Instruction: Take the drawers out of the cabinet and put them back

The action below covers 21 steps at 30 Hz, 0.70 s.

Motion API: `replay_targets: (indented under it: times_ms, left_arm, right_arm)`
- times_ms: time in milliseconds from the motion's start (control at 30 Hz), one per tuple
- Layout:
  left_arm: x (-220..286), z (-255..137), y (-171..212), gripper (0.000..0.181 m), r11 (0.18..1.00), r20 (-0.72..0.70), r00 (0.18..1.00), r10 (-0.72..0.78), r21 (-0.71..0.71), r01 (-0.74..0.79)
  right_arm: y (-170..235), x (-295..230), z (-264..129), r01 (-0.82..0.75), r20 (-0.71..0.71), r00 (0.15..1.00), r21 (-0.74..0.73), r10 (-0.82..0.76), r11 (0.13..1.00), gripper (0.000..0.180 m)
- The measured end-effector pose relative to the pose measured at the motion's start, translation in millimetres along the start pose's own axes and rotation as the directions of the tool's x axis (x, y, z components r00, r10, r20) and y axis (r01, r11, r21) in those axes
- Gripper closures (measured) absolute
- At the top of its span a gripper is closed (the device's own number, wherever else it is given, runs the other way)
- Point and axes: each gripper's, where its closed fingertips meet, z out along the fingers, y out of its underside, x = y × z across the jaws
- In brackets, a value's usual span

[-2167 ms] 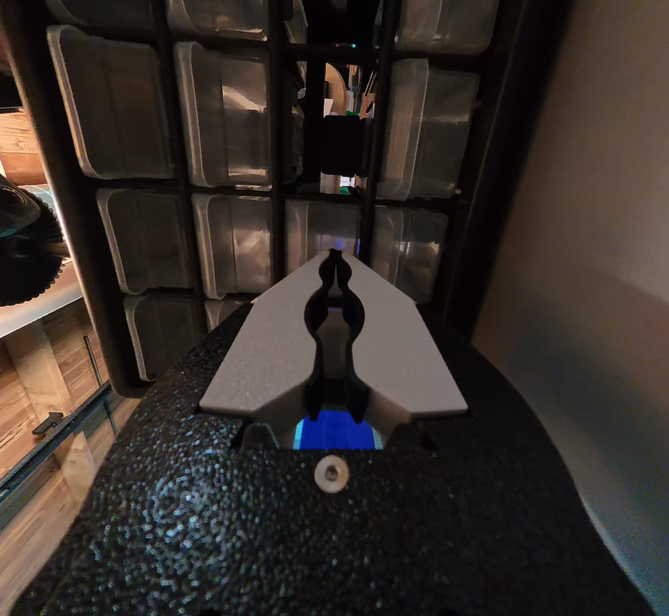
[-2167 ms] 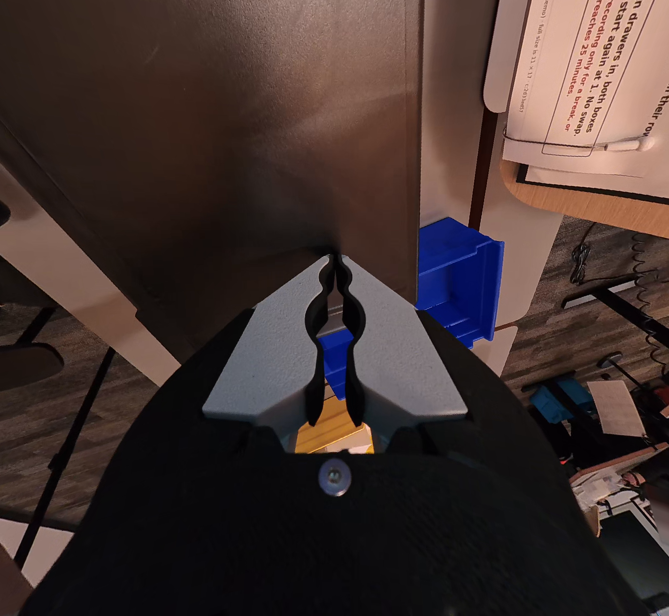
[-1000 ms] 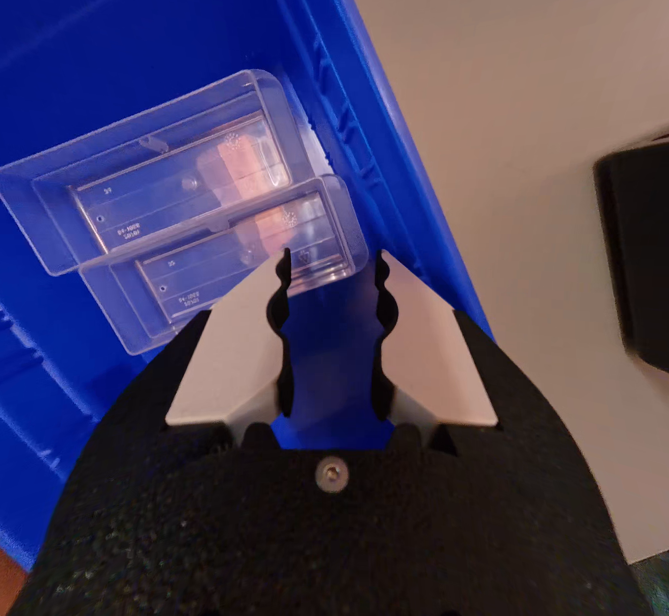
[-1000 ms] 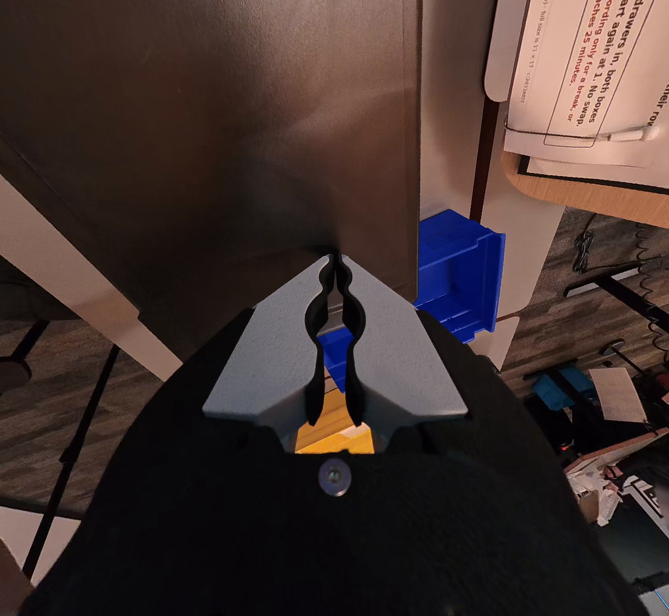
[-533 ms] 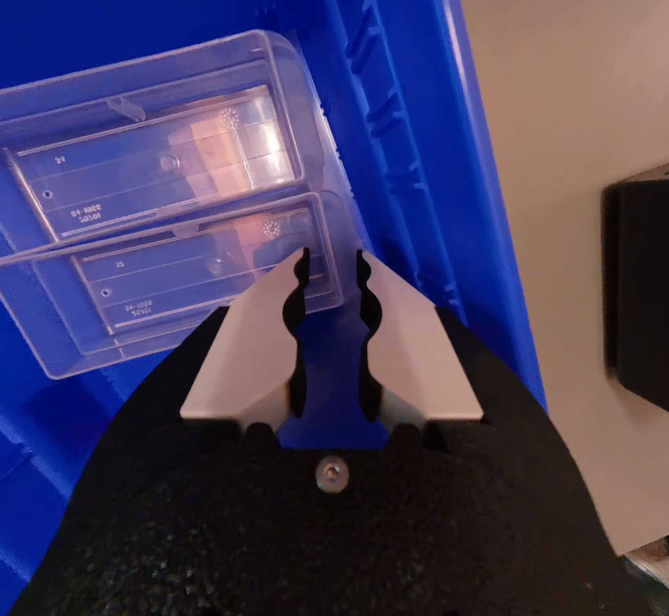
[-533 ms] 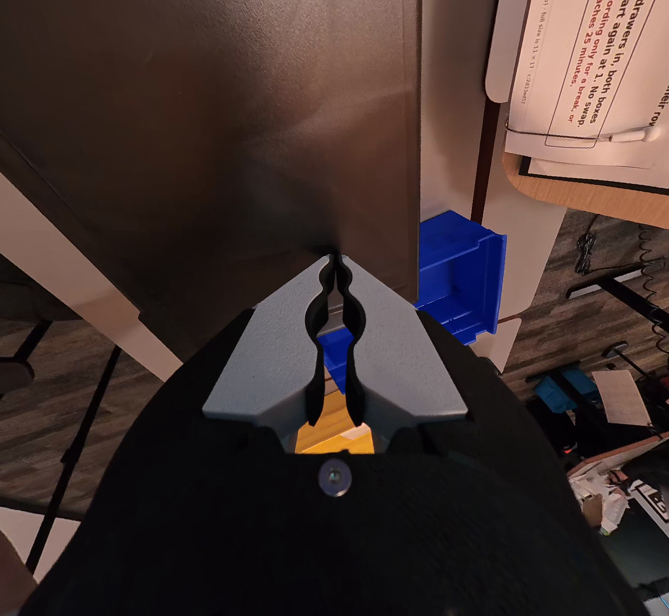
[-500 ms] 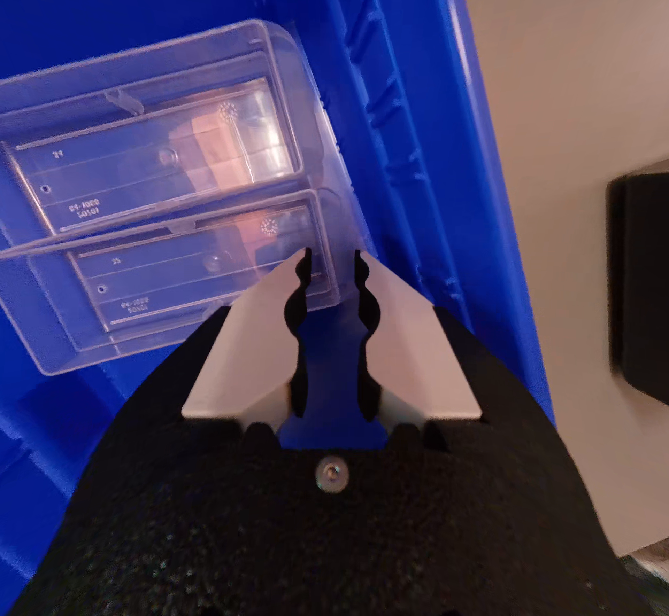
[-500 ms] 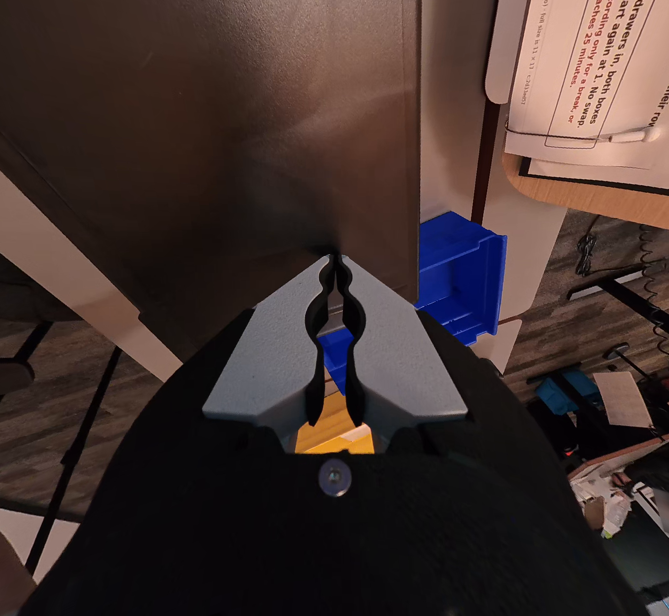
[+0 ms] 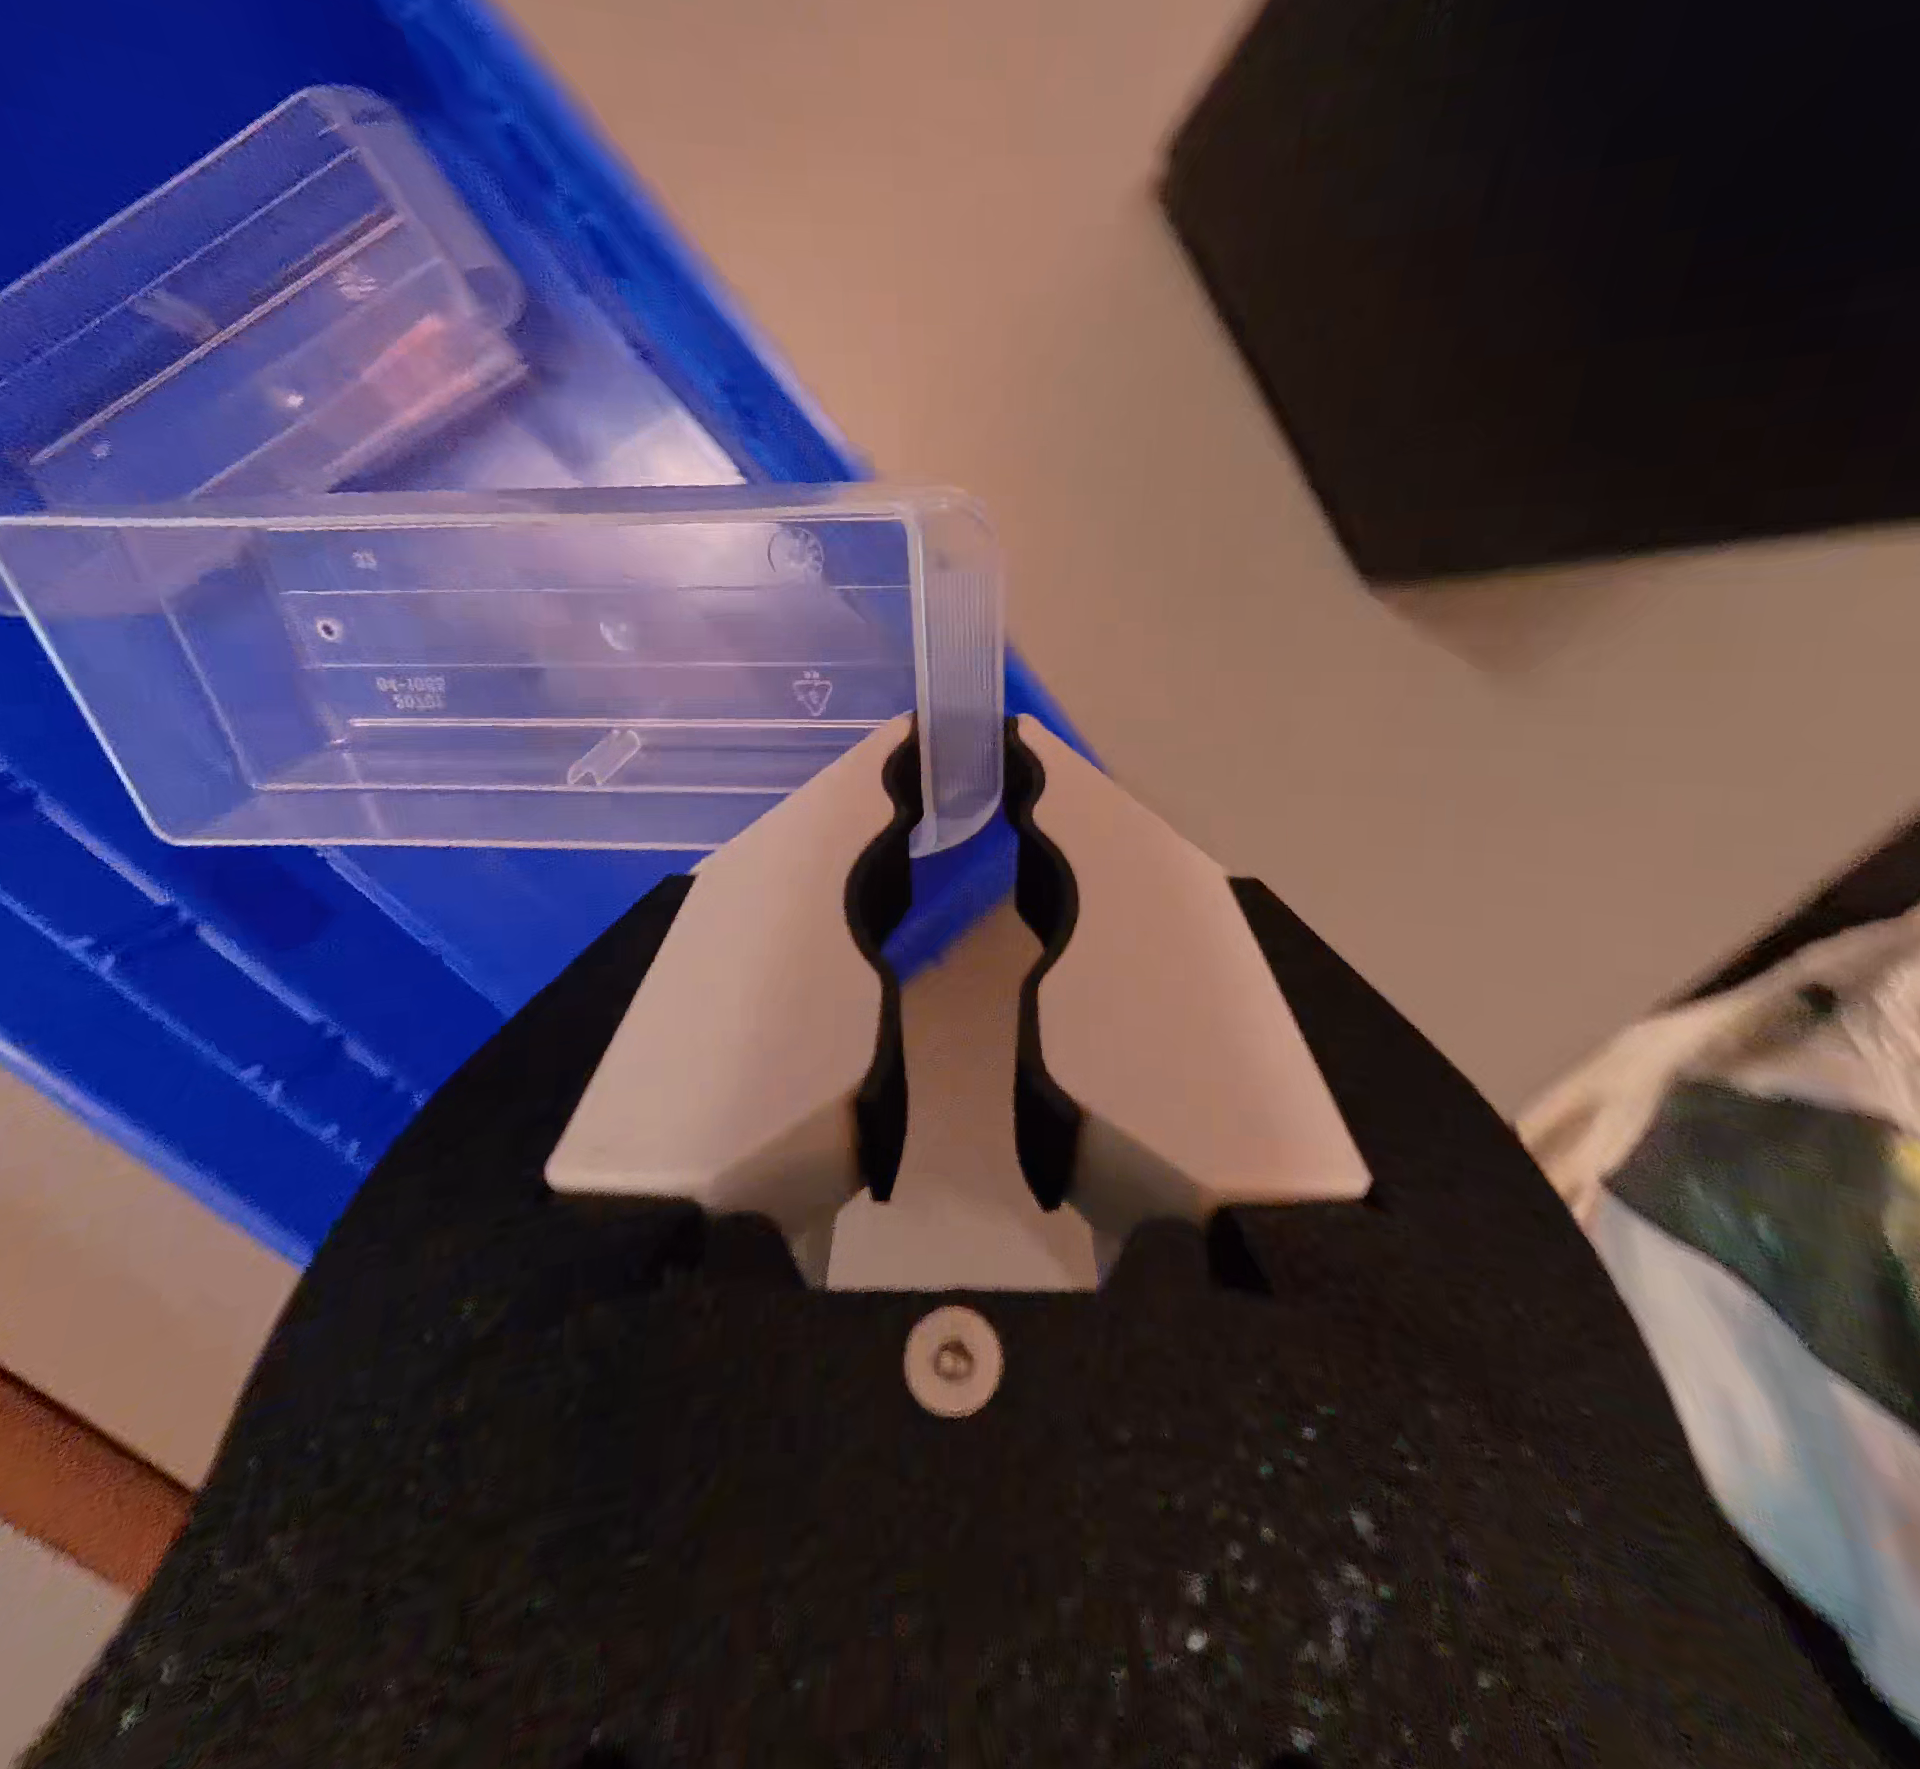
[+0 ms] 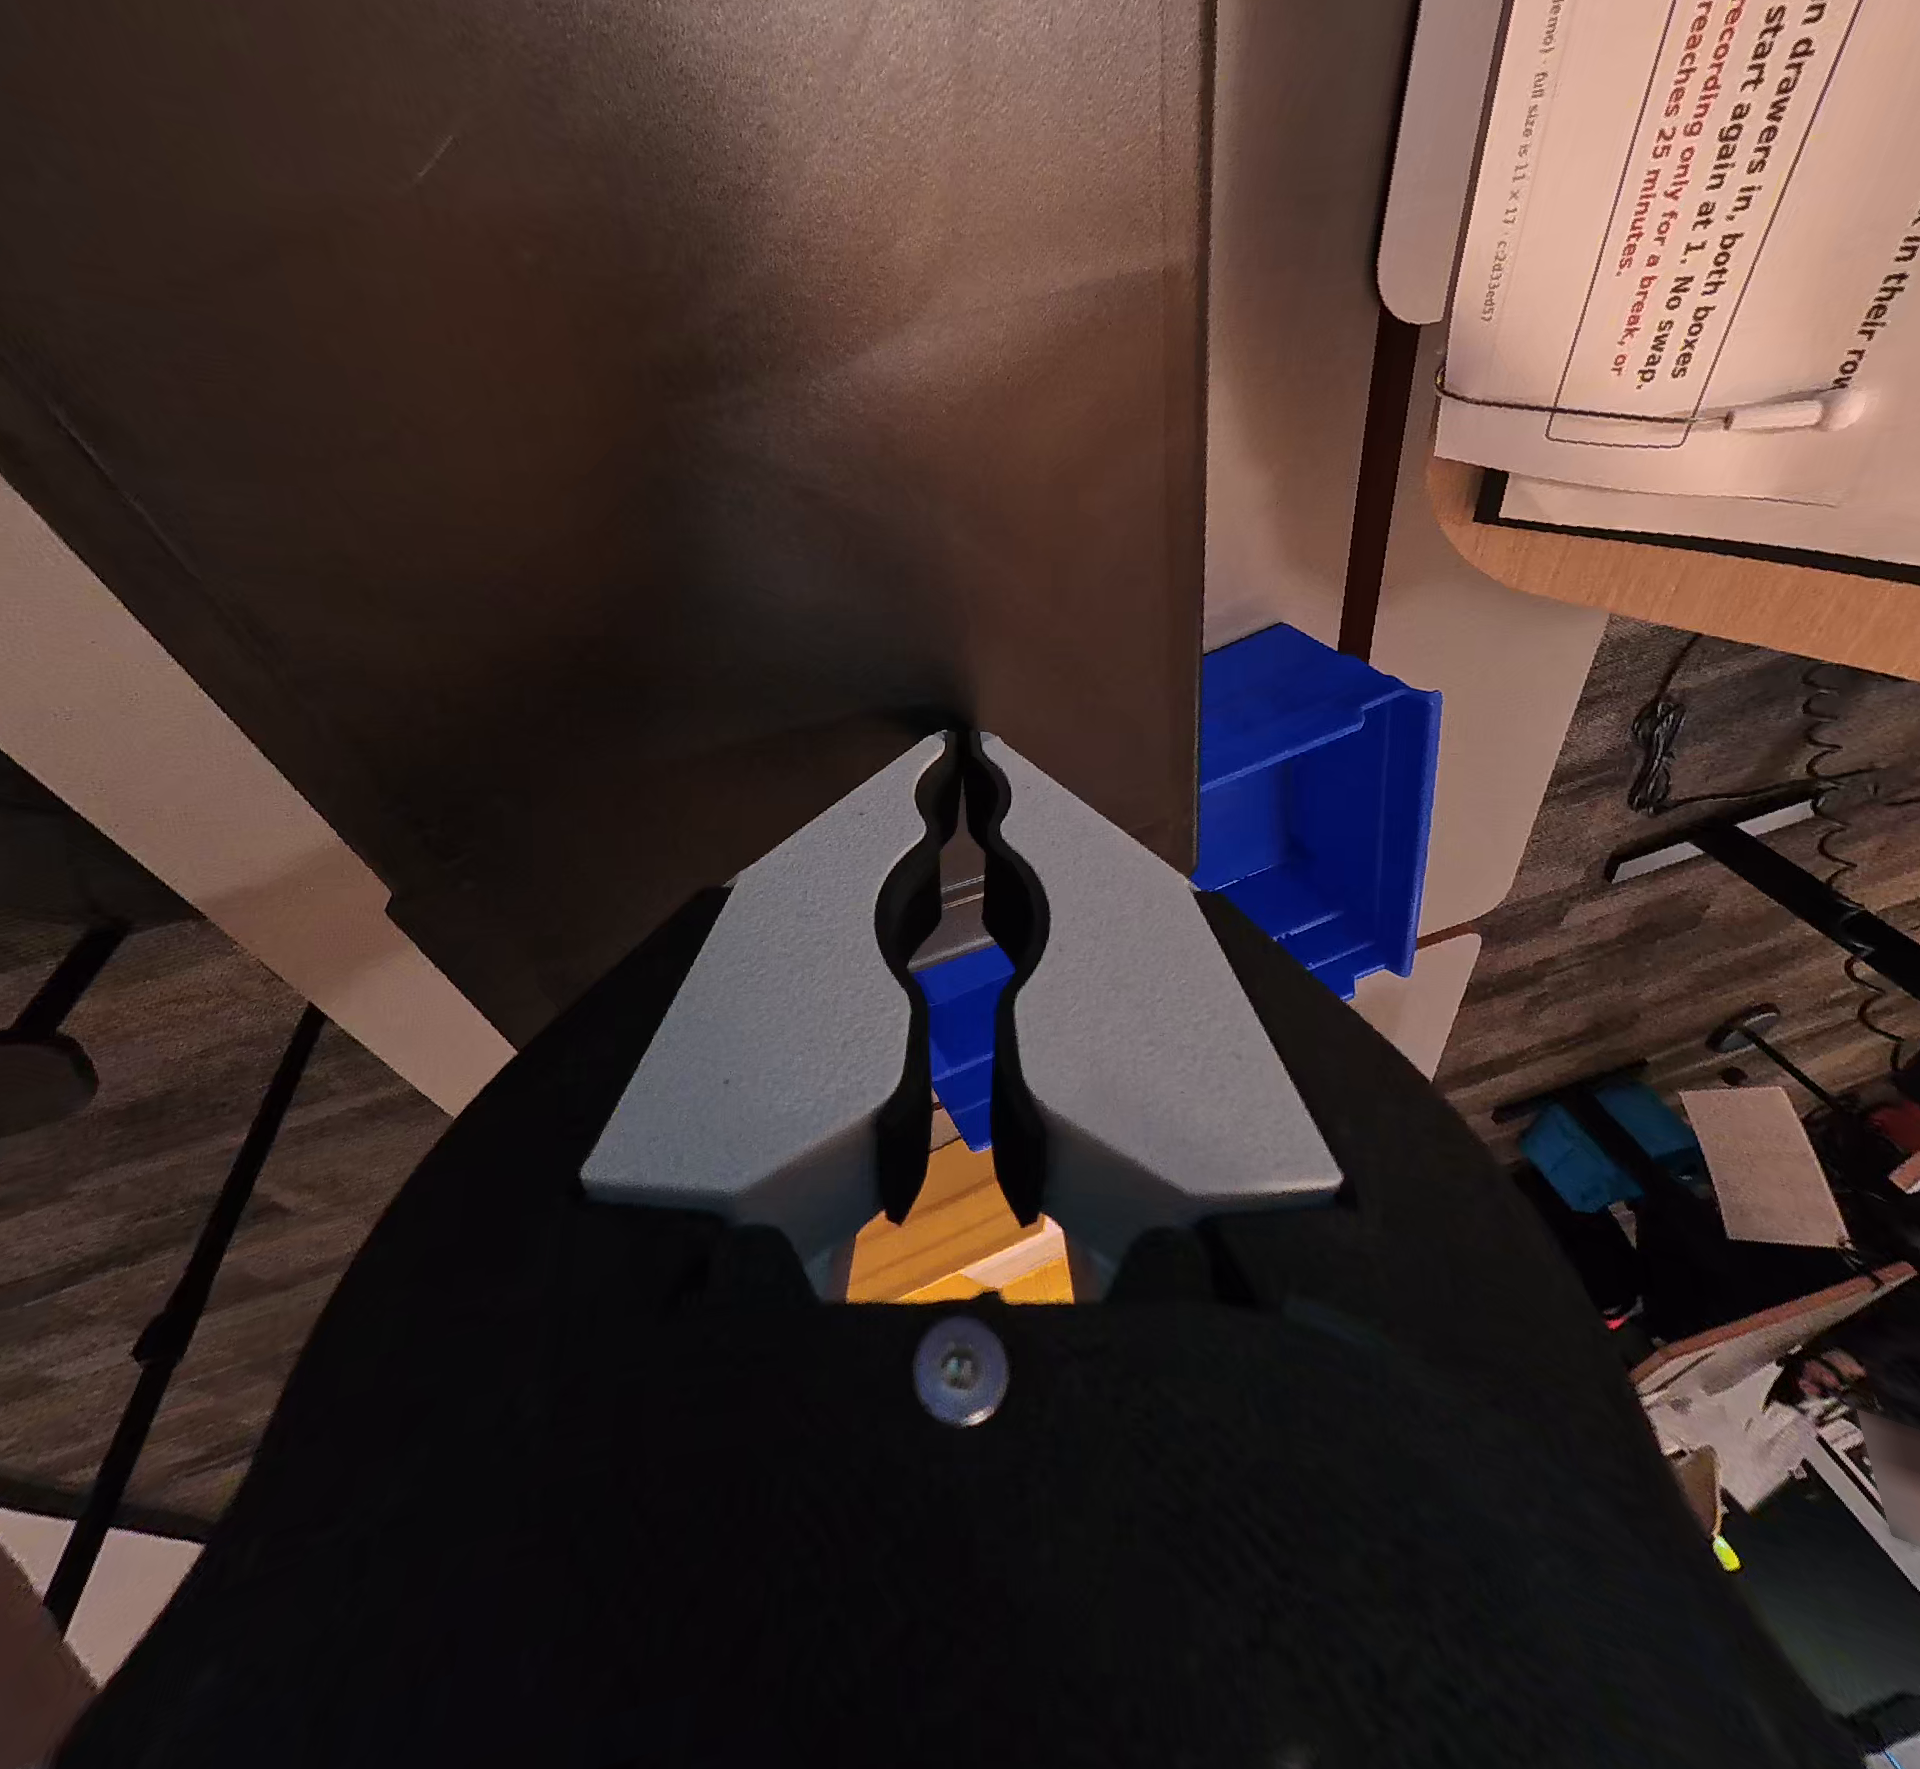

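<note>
My left gripper [image 9: 961, 751] is shut on the front lip of a clear plastic drawer [image 9: 499, 670] and holds it above the rim of a blue bin [image 9: 260, 940]. A second clear drawer [image 9: 239, 337] lies inside that bin. The black cabinet [image 9: 1621, 192] shows blurred at the upper right. My right gripper [image 10: 961, 745] is shut, its tips against the dark flat side of the cabinet [image 10: 623, 285]. Whether it pinches an edge there I cannot tell. The cabinet's drawer slots are hidden in both views.
A beige tabletop [image 9: 935, 213] lies under the bin. A blue bin [image 10: 1309, 815] stands past the cabinet's right edge in the right wrist view. A printed sheet on a wooden board [image 10: 1683, 161] hangs at the upper right. Cluttered floor [image 10: 1714, 1148] lies below.
My left gripper turned from the cabinet's back to the blue bin, closed on one of two clear drawers there and lifted it up and right. My right gripper has stayed put.
</note>
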Motion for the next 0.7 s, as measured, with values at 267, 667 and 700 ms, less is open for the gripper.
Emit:
replay_targets:
  times_ms: [267, 667, 700]
  left_arm:
    - [148.2, -104.9, 36.8, 0.169, 0.895, -0.105, 0.895, 0.434, -0.059, -0.441]
    - [337.4, -47.2, 97.1, 0.170, 0.550, -0.505, 0.556, 0.660, -0.180, -0.816]
    - [346.5, -36.8, 95.9, 0.170, 0.532, -0.520, 0.538, 0.664, -0.177, -0.828]
  right_arm:
    - [0.1, 0.0, 0.0, 0.002, -0.008, 1.000, -0.002, -0.002, 1.000, 0.180]
    - [0.3, -0.3, -0.1, 0.003, 0.006, 1.000, -0.012, -0.003, 1.000, 0.180]
    - [0.3, -0.2, -0.1, 0.004, 0.008, 1.000, -0.009, -0.004, 1.000, 0.180]
